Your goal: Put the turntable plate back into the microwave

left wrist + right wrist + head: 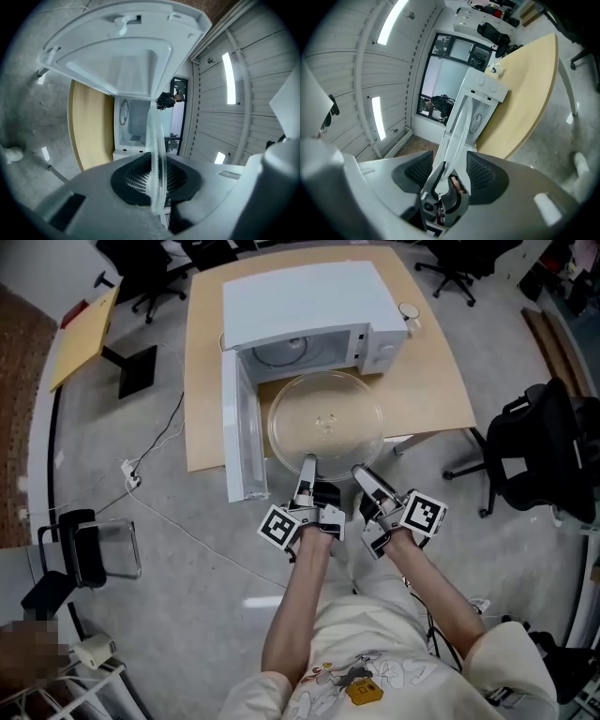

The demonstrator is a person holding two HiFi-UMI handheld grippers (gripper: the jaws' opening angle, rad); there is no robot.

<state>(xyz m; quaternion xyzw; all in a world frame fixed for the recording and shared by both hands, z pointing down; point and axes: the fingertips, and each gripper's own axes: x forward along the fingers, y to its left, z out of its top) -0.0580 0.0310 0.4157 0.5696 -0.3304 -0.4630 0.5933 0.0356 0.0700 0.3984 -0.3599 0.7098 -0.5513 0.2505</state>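
The clear glass turntable plate [325, 418] hangs level over the wooden table [427, 381], just in front of the white microwave [309, 296], whose door [242, 427] swings open at the left. My left gripper [307, 470] is shut on the plate's near rim; in the left gripper view the plate [157, 154] stands edge-on between the pressed pads, with the microwave cavity [133, 126] beyond. My right gripper [367, 482] sits beside it at the near-right rim, jaws open. In the right gripper view the plate [457, 131] runs between the spread pads [480, 171] without touching them.
A white mug [409, 312] stands on the table right of the microwave. A black office chair [544, 446] is at the right, and more chairs stand behind the table. Cables [159, 512] trail over the grey floor at the left, near a second wooden desk [84, 334].
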